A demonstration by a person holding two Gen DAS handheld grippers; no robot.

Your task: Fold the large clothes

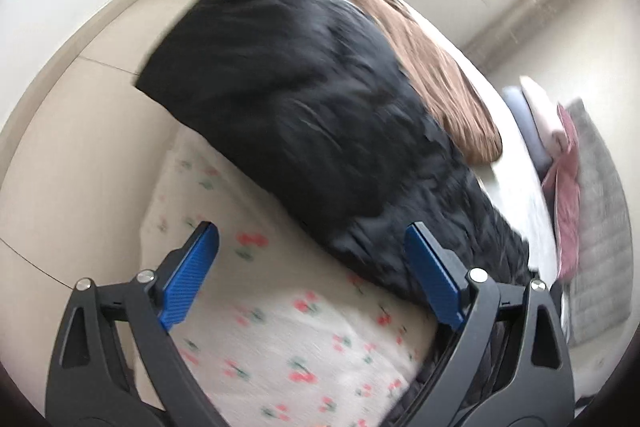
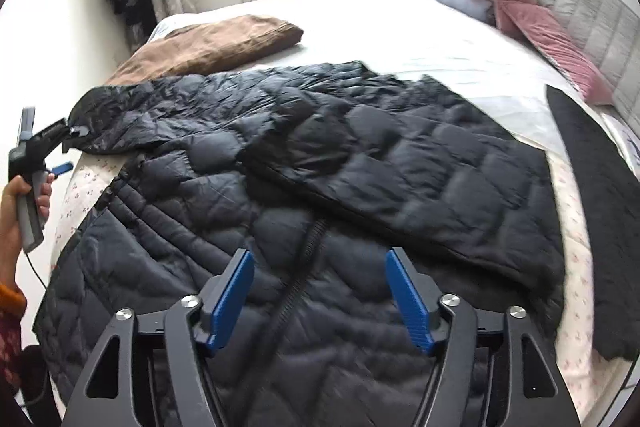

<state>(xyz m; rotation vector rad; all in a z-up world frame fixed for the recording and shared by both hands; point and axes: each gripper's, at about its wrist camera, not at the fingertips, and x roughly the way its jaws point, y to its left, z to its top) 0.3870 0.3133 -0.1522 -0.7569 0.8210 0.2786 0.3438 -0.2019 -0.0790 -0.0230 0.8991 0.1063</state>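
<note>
A large black quilted puffer jacket (image 2: 280,195) lies spread on the bed, its zipper (image 2: 304,259) running toward me and one sleeve (image 2: 400,163) folded across its front. My right gripper (image 2: 320,291) is open and empty just above the jacket's lower front. My left gripper (image 1: 312,259) is open and empty over the floral sheet (image 1: 280,327) at the bed's edge, close to the jacket (image 1: 300,115), whose other sleeve hangs over the bed's left edge. The left gripper also shows in the right wrist view (image 2: 60,151) beside that sleeve's end.
A brown garment (image 2: 212,43) lies on the bed beyond the jacket. Folded clothes and a pink cushion (image 2: 520,15) sit by the grey headboard (image 2: 592,11). Another black garment (image 2: 596,211) lies at the right. Beige floor (image 1: 80,131) is left of the bed.
</note>
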